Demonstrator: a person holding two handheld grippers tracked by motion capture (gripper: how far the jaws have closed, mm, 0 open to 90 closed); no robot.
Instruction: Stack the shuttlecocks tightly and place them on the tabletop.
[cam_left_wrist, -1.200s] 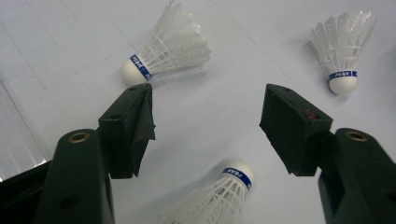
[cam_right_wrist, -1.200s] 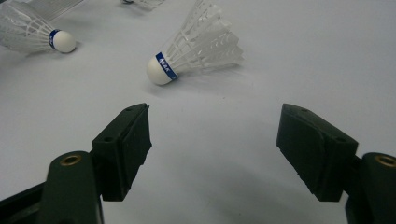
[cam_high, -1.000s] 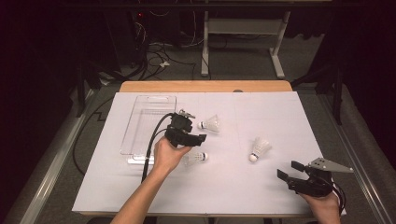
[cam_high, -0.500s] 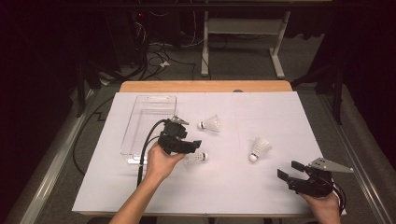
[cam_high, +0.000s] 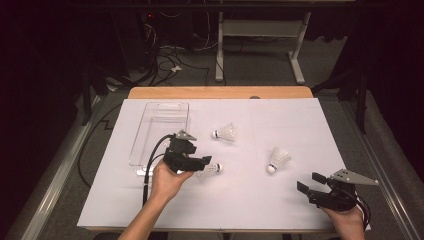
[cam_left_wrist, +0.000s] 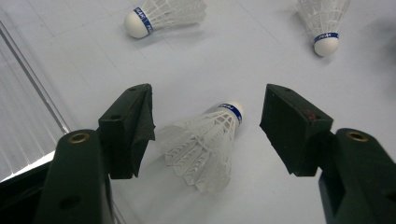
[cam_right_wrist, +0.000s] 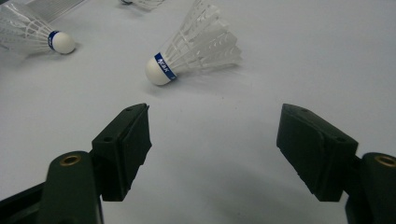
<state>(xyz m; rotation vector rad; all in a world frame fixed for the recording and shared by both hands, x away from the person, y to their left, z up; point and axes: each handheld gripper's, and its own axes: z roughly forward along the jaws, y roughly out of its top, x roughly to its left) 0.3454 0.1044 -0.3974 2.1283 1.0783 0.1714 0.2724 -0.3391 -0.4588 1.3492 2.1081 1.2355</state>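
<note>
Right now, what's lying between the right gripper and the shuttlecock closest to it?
Nothing. In the right gripper view, only bare white table cover lies between the open right gripper and the nearest shuttlecock; the high view agrees.

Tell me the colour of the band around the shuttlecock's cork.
Blue, on the shuttlecock; the left gripper view shows it best.

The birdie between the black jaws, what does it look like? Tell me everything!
The white feather shuttlecock with a rounded white cork tip and blue band lies on its side on the white table cover. Its feathers fan toward the camera in the left gripper view and its tip points away. The left gripper is open, one jaw on each side. The left jaw looks very close to the feathers; contact is unclear.
</note>
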